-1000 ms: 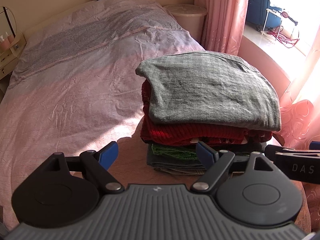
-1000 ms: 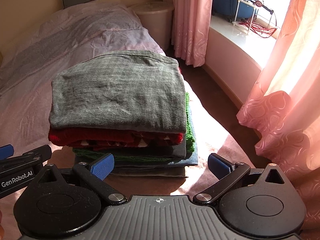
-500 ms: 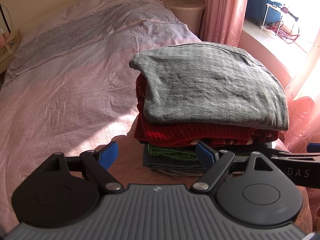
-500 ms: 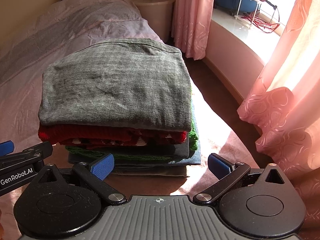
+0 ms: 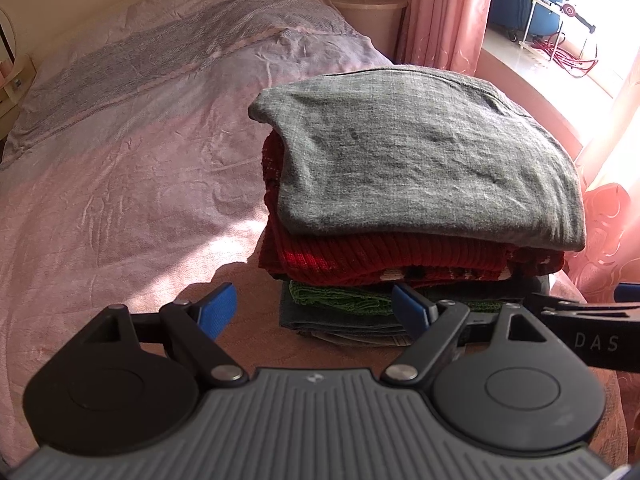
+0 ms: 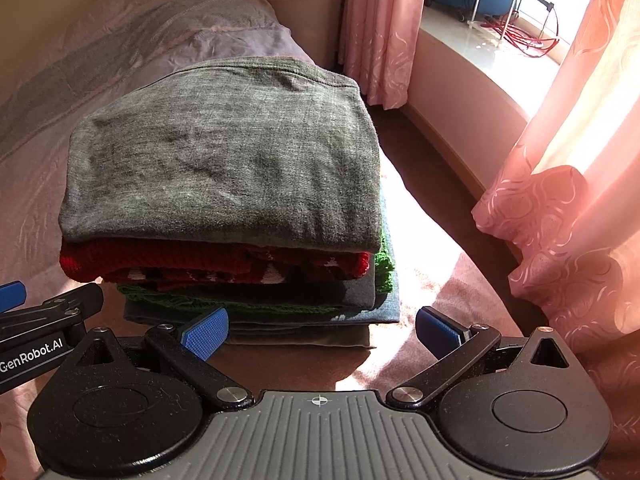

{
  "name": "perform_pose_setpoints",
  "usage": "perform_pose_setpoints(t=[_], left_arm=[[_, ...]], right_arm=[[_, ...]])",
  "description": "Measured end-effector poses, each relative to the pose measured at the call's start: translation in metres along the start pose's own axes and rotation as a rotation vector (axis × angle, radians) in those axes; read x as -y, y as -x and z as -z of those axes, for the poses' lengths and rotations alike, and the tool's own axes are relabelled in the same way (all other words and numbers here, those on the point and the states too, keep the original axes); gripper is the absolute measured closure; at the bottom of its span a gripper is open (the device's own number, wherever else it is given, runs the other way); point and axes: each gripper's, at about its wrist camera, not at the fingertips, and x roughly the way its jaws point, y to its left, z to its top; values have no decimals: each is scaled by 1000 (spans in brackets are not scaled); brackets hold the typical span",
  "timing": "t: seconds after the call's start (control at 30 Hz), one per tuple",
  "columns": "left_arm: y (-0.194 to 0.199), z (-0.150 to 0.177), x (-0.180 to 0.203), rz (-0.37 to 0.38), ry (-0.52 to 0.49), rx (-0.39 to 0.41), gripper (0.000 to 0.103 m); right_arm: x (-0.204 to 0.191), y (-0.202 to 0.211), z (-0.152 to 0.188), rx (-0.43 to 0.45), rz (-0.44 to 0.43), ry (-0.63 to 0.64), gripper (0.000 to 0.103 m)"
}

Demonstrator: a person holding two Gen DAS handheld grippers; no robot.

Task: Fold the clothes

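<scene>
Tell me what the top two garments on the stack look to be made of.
Grey top: looks like a thin, matte jersey or fine knit, going by its heathered flecks and soft shallow creases. Red sweater beneath it: a chunky ribbed knit, likely wool or acrylic, with thick raised ribs along its folded edge and a white pattern worked in.

It was a home bedroom — a bed under a pink cover, pink curtains at a sunlit window, and a round bedside table showed it.
</scene>
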Motion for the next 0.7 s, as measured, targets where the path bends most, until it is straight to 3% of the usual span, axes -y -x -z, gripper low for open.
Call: perform_pose_setpoints(t=[0.7], left_arm=[[-7, 8, 5, -7, 2, -18, 21]], right_arm=[[5, -8, 8, -28, -3, 4, 1]])
